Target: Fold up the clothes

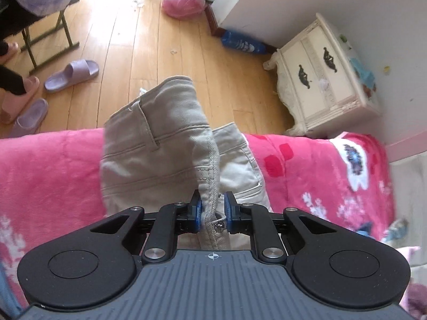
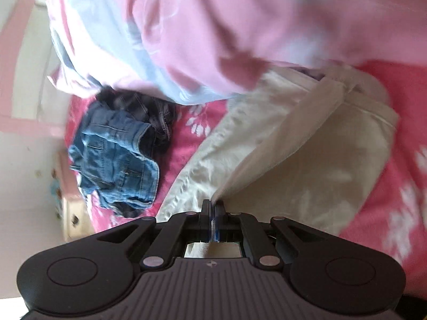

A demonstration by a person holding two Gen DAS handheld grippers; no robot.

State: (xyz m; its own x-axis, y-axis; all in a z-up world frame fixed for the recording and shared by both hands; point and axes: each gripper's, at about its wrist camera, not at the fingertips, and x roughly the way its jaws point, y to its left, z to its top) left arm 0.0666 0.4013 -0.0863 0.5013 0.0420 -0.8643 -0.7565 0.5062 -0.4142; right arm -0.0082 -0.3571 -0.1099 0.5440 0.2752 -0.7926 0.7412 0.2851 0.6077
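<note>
Underneath, beige trousers [image 1: 160, 144] cover a pink blanket [image 1: 48, 160] (wooden floor [image 1: 133, 40] beyond).

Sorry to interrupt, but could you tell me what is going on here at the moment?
A person with a gripper in each hand is folding beige trousers on a bed with a pink floral blanket. The left gripper stands open around the waistband, near the button. The right gripper is shut on a fold of the trouser fabric. Denim shorts lie crumpled nearby on the blanket, beside a pink and pale blue quilt.
</note>
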